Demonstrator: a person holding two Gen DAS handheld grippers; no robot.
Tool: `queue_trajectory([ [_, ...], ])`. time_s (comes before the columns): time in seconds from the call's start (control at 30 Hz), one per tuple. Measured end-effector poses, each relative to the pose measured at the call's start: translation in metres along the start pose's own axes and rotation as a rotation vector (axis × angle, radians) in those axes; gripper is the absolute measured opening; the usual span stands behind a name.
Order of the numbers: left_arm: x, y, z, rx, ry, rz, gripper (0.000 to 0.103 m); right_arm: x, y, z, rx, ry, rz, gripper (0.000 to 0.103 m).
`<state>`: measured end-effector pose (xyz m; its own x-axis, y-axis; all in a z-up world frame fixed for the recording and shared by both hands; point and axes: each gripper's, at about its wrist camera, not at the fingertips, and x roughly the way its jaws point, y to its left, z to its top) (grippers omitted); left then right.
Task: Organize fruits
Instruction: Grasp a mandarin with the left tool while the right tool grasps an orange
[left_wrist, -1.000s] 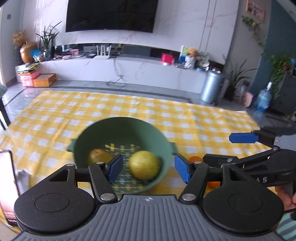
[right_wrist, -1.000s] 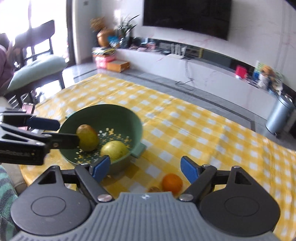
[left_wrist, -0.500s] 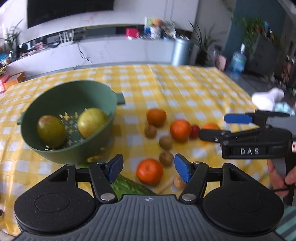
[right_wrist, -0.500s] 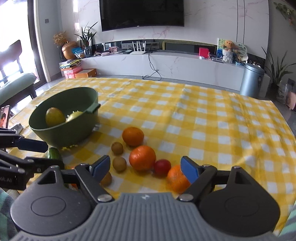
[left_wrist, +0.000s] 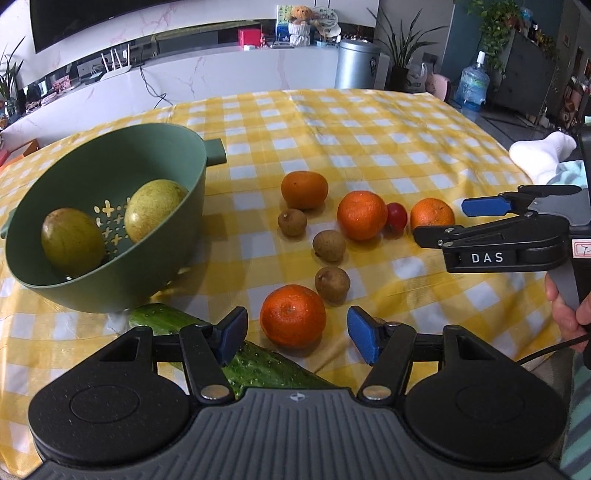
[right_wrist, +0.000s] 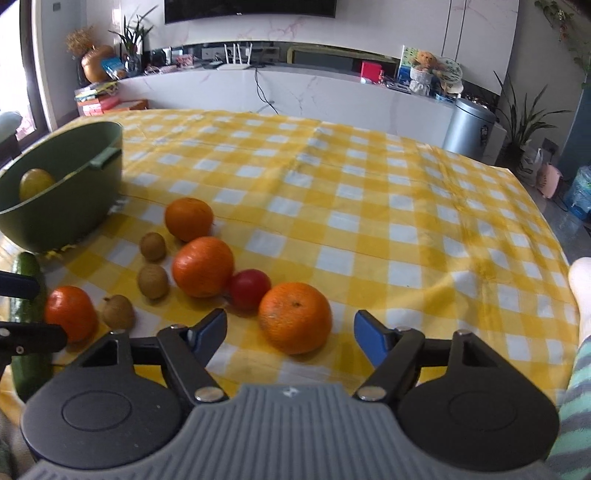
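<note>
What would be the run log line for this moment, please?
left gripper: closing, orange between pads, not gripped | right gripper: closing, orange between pads, not gripped | green bowl: two yellow-green fruits

Bright daylight, soft shadows, fisheye-bent edges, slight motion blur.

Both grippers tilt steeply downward. The left gripper (left_wrist: 295, 334) has jaws closing, pads bare. The right gripper (right_wrist: 290, 334), at three o'clock from the left, is also closing, seemingly touching nothing.
</note>
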<state>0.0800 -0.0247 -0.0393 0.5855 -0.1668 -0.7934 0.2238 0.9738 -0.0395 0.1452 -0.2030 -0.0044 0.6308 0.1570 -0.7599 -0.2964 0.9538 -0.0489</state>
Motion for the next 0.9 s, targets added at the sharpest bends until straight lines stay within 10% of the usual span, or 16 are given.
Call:
queue_trajectory([
  [0.9,0.022,0.008,0.003,-0.047,0.034,-0.032,0.049,0.017,-0.008,0.002,0.052,0.064,0.034,0.044],
])
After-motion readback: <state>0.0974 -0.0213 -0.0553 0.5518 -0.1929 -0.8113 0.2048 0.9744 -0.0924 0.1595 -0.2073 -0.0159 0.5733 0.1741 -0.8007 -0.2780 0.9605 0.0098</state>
